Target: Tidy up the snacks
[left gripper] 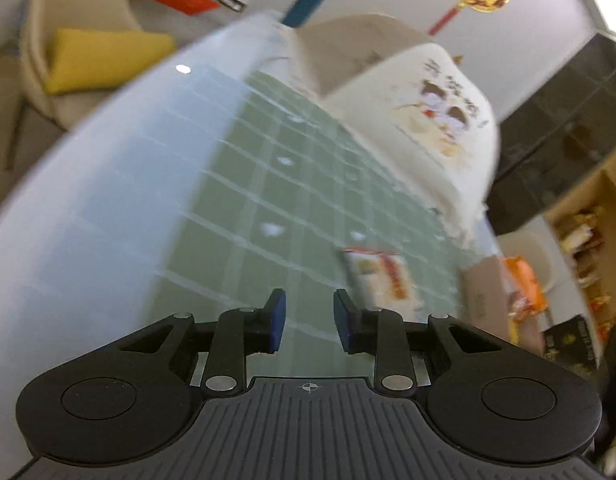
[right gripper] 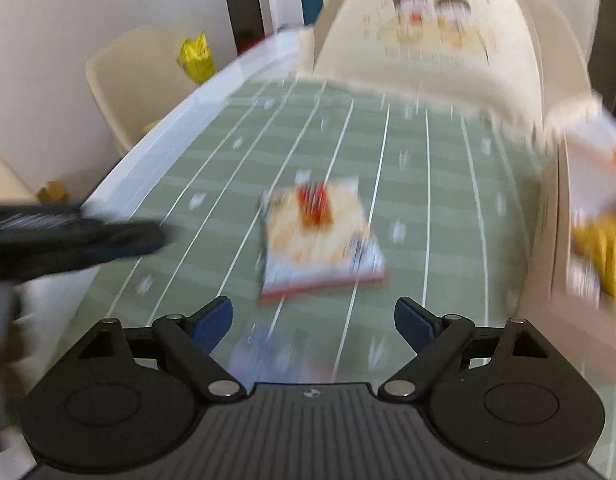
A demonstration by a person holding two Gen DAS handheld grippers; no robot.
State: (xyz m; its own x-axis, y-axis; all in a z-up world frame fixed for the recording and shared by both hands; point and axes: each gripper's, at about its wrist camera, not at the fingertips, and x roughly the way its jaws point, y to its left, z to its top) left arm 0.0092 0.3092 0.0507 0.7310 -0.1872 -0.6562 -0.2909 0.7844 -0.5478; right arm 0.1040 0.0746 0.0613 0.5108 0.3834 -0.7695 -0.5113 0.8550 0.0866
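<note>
Right gripper [right gripper: 309,320]: jaws wide apart, empty. Left gripper [left gripper: 309,318]: jaws narrowly parted, empty. Snack packet [right gripper: 317,240]: flat on green checked tablecloth [right gripper: 427,152], ahead of right gripper. Likely light, crinkly, slippery; pinch an edge seam. Cardboard box [right gripper: 547,240]: right, holding packets.

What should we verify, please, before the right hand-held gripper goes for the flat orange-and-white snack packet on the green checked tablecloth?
1. Right hand-held gripper open wide and empty: ok.
2. Flat orange-and-white snack packet lying ahead of it on the green checked tablecloth, nothing on top: ok.
3. Left hand-held gripper empty, jaws narrowly apart: ok.
4. Left hand-held gripper out of the path: it shows as a dark blur at the right view's left edge, apart from the packet: ok.
5. Brown cardboard box at right, already holding packets; room left: cannot tell.
6. Sharp image for aiming: not ok, the right view is motion-blurred.
</note>
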